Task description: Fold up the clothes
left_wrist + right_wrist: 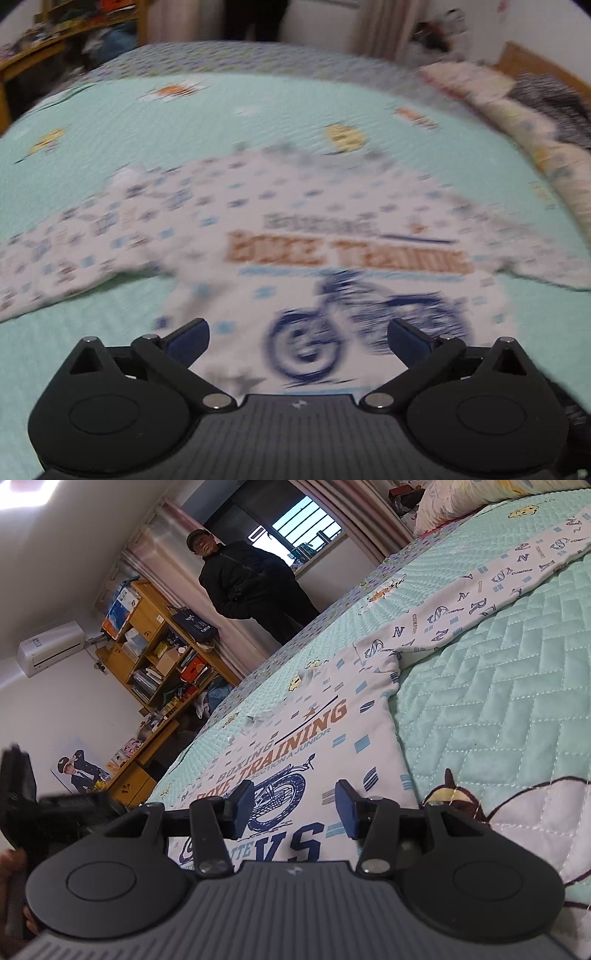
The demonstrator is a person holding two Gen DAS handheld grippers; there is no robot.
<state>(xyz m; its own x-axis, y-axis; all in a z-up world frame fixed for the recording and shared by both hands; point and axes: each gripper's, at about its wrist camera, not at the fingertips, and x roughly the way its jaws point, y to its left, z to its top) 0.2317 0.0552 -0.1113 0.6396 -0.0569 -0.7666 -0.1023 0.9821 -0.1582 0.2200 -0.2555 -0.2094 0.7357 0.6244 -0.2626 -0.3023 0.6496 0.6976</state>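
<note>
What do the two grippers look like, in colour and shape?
Both look alike. The left gripper and the right gripper have a grey ribbed body with a small star-like mark, two round black discs, black link arms with silver pins, and dark blue pads on the fingers.

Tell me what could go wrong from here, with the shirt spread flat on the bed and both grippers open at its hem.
1. The shirt lies flat on the quilted bedspread, so the right gripper, low over the hem, could pinch the quilt along with the fabric.
2. The left wrist view is blurred, so the left gripper may be badly aimed when it closes.
3. Both sleeves are spread wide and could drag or bunch in a fold.
</note>
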